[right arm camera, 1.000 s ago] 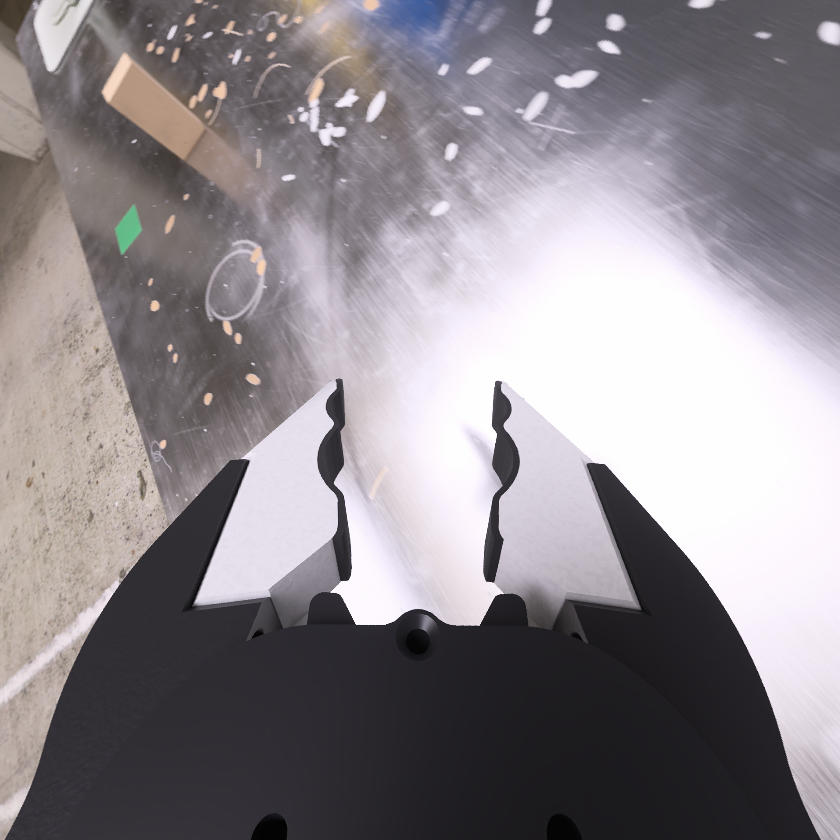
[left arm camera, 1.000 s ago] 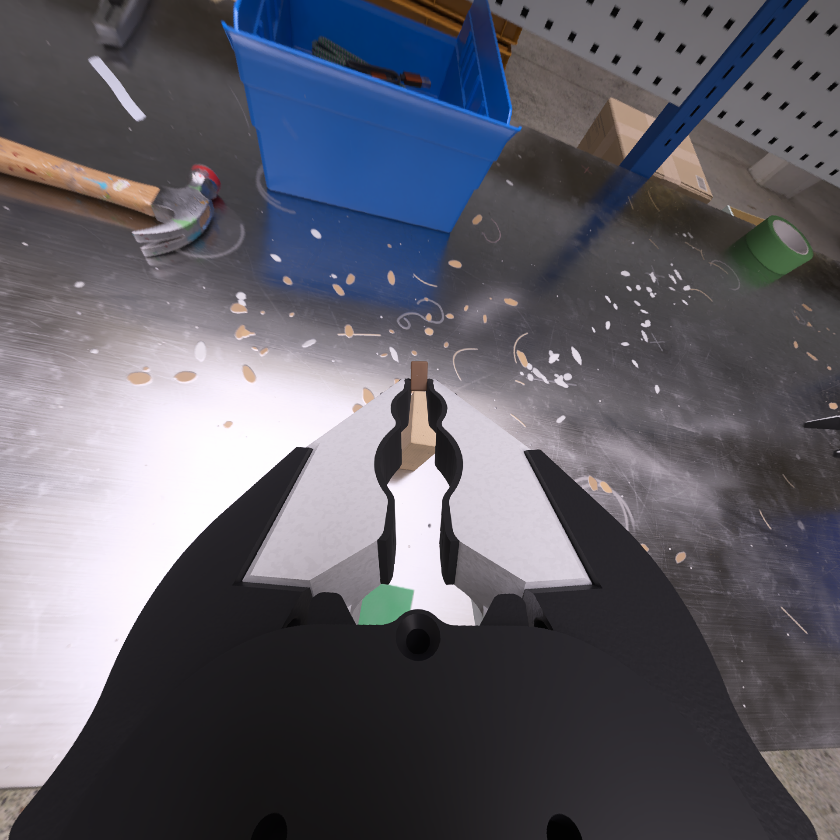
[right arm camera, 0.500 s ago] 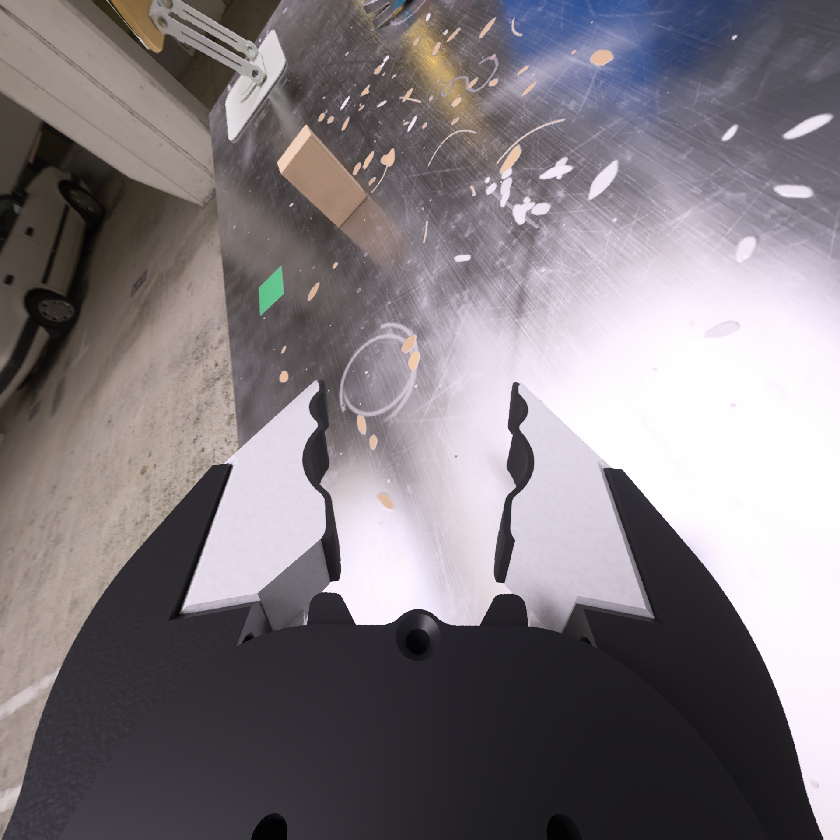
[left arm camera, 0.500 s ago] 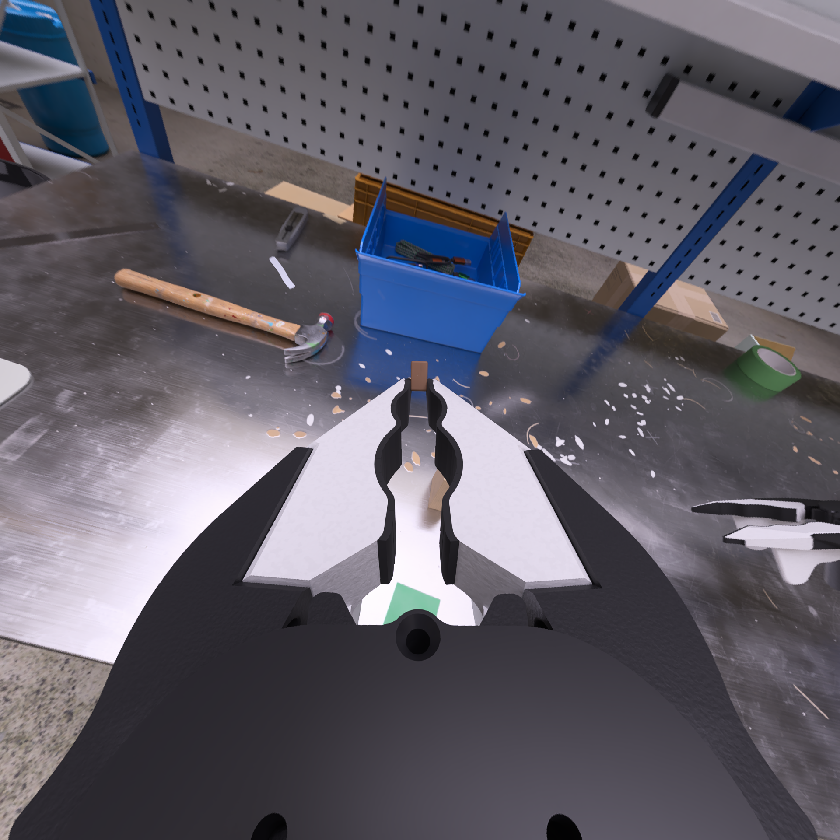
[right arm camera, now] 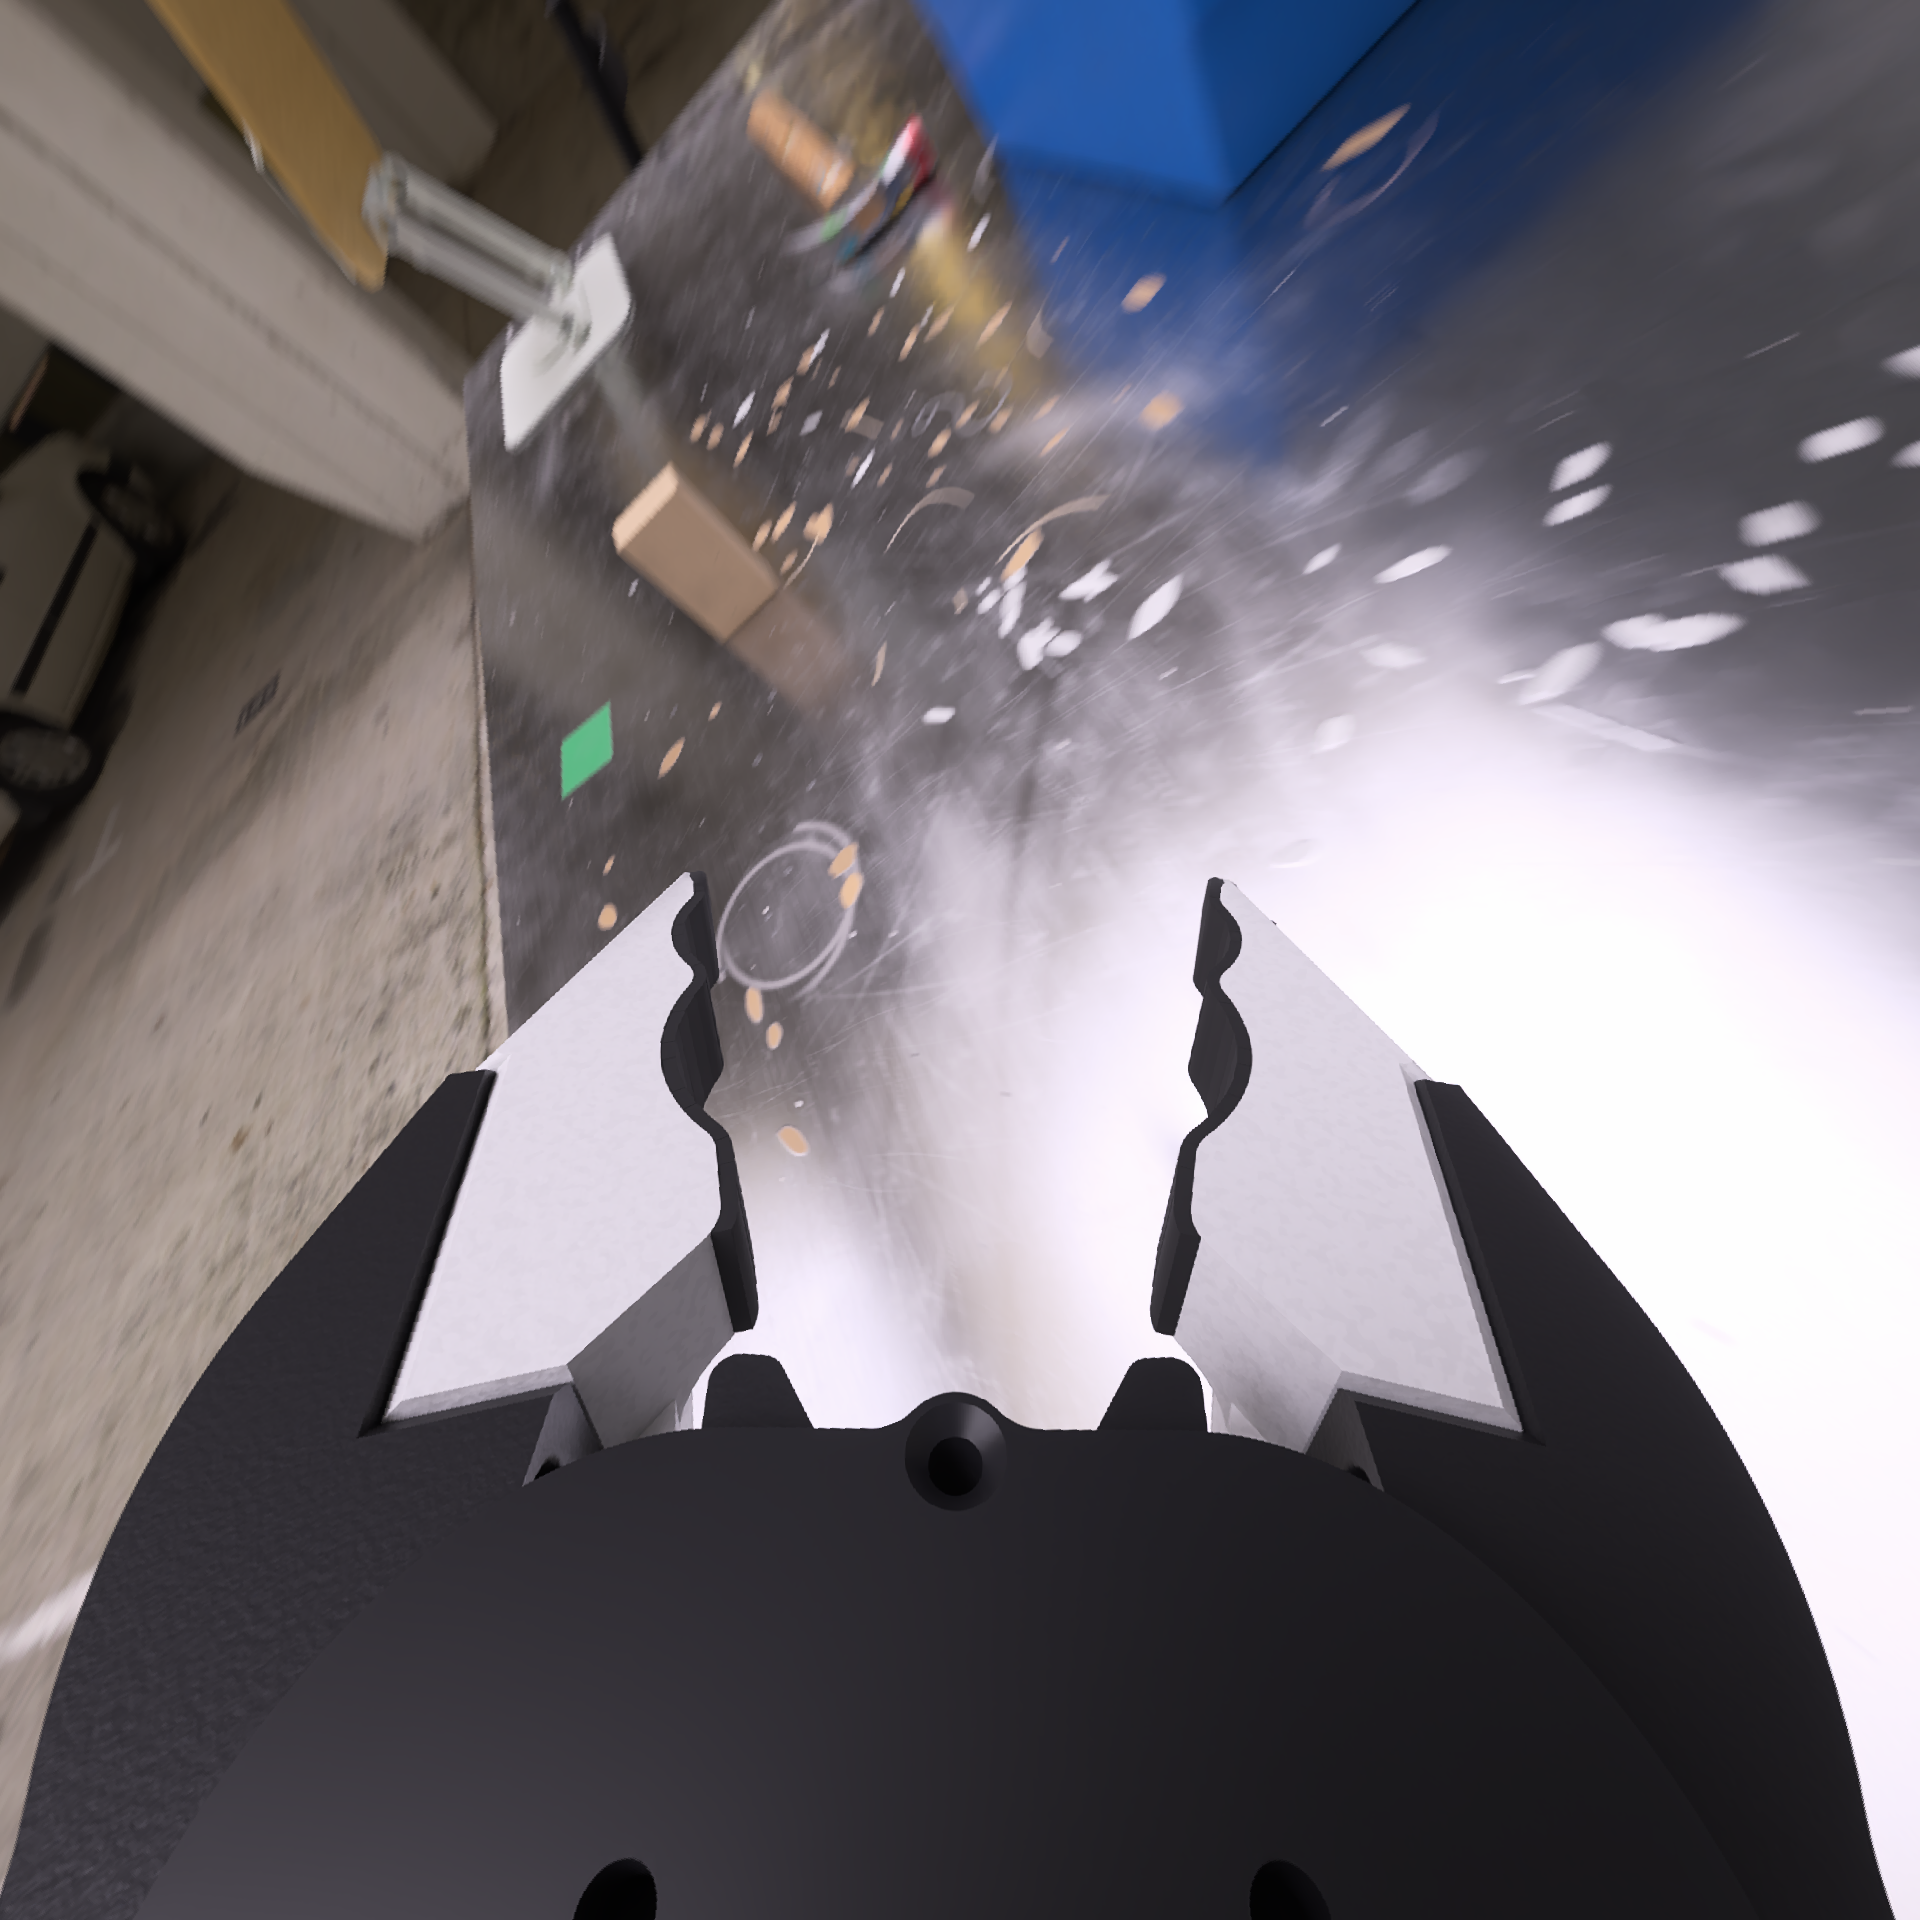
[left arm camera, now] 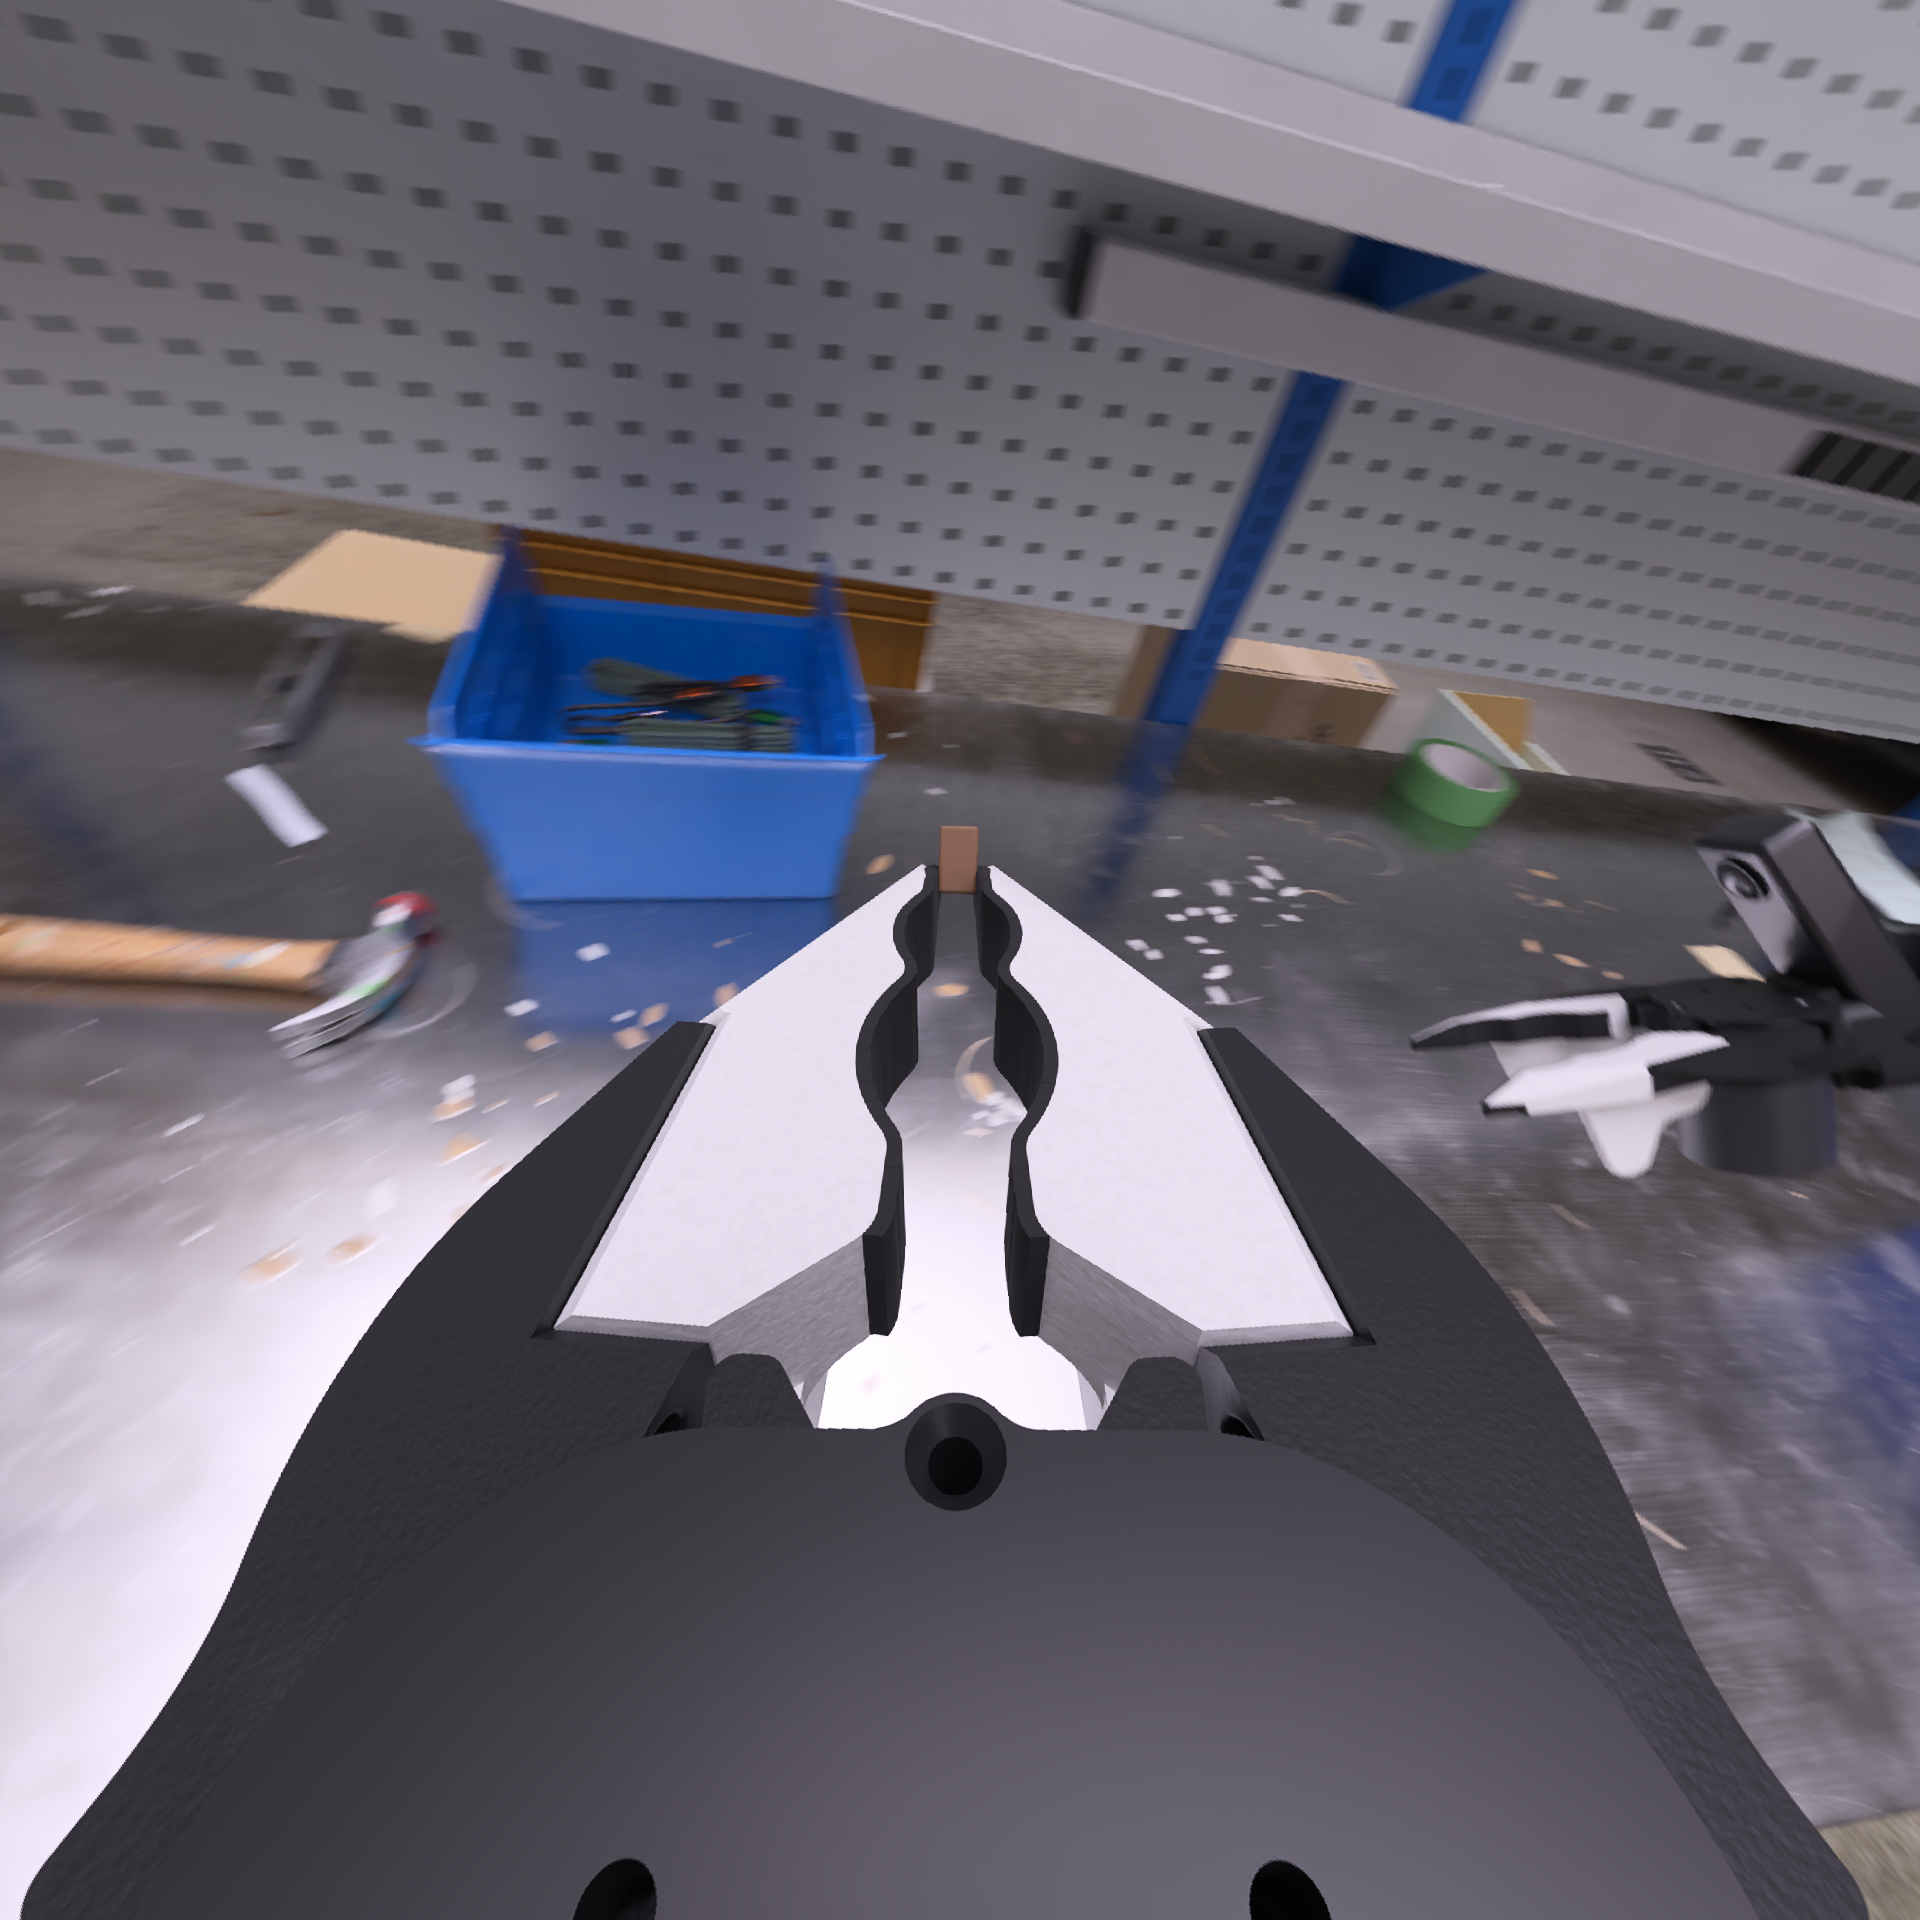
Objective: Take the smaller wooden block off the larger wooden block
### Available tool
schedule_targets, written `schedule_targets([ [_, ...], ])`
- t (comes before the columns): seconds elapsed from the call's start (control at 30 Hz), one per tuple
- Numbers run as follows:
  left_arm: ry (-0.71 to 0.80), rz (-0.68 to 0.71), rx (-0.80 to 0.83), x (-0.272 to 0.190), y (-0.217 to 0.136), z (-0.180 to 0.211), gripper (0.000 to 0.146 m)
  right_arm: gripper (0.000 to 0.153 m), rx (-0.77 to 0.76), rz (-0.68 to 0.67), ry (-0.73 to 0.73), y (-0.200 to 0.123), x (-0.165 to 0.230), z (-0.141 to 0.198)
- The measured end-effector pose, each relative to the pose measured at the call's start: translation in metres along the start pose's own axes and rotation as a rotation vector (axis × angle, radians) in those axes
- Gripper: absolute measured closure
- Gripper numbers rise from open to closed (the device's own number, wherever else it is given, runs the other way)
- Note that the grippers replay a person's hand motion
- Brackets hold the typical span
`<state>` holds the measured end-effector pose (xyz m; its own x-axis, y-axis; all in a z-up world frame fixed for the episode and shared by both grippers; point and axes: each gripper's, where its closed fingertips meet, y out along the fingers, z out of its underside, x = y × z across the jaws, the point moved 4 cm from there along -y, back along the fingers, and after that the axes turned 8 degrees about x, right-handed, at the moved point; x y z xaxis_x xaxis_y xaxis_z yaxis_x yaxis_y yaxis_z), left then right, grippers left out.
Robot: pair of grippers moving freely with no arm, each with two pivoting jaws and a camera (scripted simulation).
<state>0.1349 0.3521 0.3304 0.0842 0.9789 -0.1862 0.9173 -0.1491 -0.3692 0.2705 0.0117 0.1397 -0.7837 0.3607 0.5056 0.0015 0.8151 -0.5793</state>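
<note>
Block (left arm camera: 957,858) (small, brown) between fingertips (left arm camera: 925,883)

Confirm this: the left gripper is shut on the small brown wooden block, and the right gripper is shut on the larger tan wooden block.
Half wrong. The left gripper is indeed shut on the small brown wooden block. But the right wrist view shows the right gripper open and empty; the larger tan wooden block lies apart on the metal table.

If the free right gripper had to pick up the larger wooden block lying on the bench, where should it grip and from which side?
Judging by its pose, from above, across the short width near the middle. The larger wooden block lies flat and long on the metal bench, its narrow sides exposed, and the right gripper is open.
</note>
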Motion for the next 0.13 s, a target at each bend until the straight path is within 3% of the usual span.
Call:
schedule_targets([
  [0.13, 0.066, 0.187, 0.035, -0.079, 0.061, -0.006, 0.140, 0.064, -0.172, 0.107, 0.038, -0.092, -0.036, -0.012],
])
